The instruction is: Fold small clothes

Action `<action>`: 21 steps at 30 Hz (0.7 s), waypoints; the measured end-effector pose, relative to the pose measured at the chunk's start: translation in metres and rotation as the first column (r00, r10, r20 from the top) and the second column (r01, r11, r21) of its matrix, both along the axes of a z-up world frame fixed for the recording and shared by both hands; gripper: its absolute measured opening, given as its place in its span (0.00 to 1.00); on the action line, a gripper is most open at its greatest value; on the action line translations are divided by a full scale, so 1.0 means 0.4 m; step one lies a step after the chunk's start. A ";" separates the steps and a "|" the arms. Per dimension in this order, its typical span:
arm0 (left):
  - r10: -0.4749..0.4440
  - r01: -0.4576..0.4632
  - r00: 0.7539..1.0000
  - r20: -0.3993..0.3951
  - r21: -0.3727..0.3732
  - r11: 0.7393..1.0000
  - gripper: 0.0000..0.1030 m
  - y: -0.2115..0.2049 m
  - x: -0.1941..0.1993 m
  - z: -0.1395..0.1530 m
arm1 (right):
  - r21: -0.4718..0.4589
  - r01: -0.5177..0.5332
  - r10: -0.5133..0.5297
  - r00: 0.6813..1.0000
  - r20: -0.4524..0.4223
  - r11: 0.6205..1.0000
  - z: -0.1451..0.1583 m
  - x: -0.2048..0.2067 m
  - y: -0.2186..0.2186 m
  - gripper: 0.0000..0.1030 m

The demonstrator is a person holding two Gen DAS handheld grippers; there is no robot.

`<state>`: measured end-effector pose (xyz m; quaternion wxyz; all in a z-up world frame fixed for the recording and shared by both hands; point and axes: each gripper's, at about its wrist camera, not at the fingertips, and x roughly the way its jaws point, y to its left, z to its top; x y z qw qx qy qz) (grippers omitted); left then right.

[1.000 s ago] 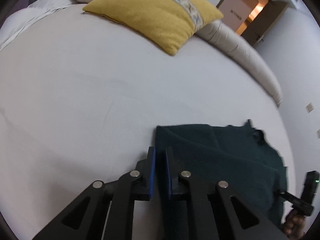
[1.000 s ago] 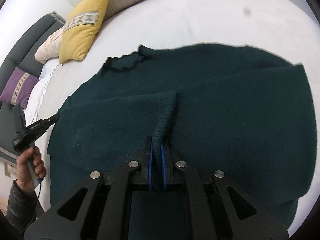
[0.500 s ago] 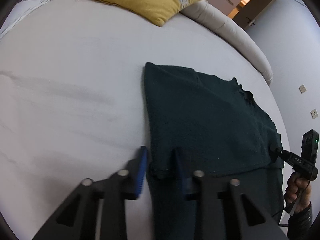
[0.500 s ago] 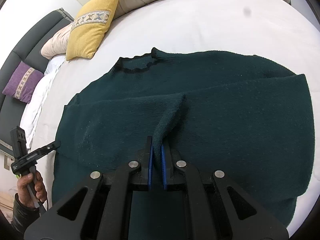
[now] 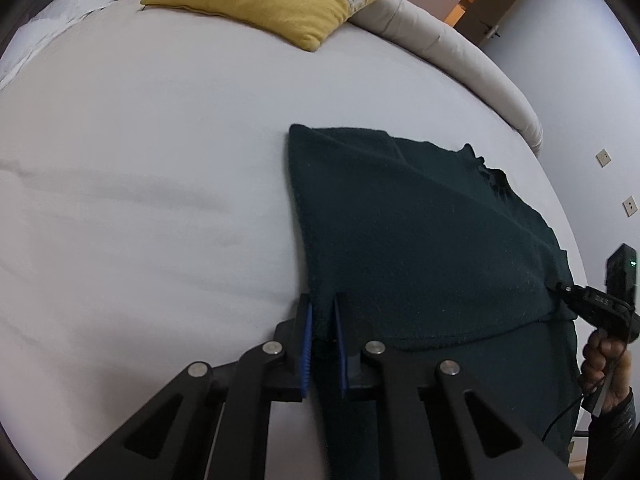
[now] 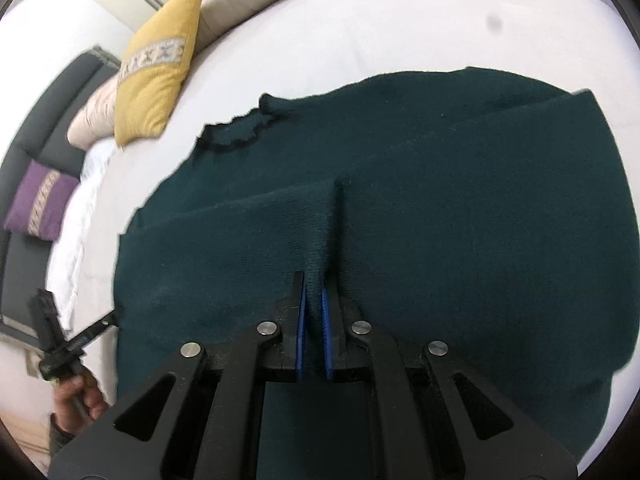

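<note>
Spanning both views, a pale grey bed [image 5: 160,184] serves as the work surface, with a long cream bolster [image 5: 448,60] along its far edge.

Sweater [image 6: 440,220] — dark green knit, lying on the bed, its collar toward the pillows; one panel already lies doubled over the body, its edge running across the middle.

Yellow cushion [image 5: 280,0] with a patterned band, at the head of the bed, well apart from the sweater. Purple cushion [image 6: 40,204] on a dark sofa beyond.

Left gripper [image 5: 320,344] — jaws narrow, the sweater's side edge between the blue pads; whether they press it cannot be told.

Right gripper [image 6: 313,328] — jaws narrow, pinching a raised ridge of knit.

Step, as judged: mid-fold, both edges gathered. Next move likely calls for lifting both points together, carrying them across evenly, and keeping the knit taut enough not to bunch.
</note>
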<state>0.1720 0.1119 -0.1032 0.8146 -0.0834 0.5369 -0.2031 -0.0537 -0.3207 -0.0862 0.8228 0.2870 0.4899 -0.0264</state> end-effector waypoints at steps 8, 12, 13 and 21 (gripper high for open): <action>-0.004 0.004 1.000 -0.014 -0.003 1.000 0.14 -0.005 -0.002 -0.014 | -0.003 -0.004 0.004 1.000 -0.008 1.000 -0.023 0.004 -0.002 0.05; 0.018 -0.019 1.000 -0.022 -0.037 0.999 0.18 0.004 -0.013 0.007 | 0.061 0.001 -0.002 1.000 0.009 0.998 -0.037 0.000 -0.024 0.05; 0.030 -0.030 0.999 -0.018 -0.032 0.999 0.24 0.009 -0.019 0.018 | 0.069 0.002 -0.003 1.000 0.015 0.998 -0.030 -0.005 -0.026 0.08; 0.011 -0.017 0.988 0.155 0.035 0.999 0.36 -0.048 -0.055 0.122 | -0.046 0.020 -0.013 0.991 0.134 0.999 0.104 -0.032 0.021 0.12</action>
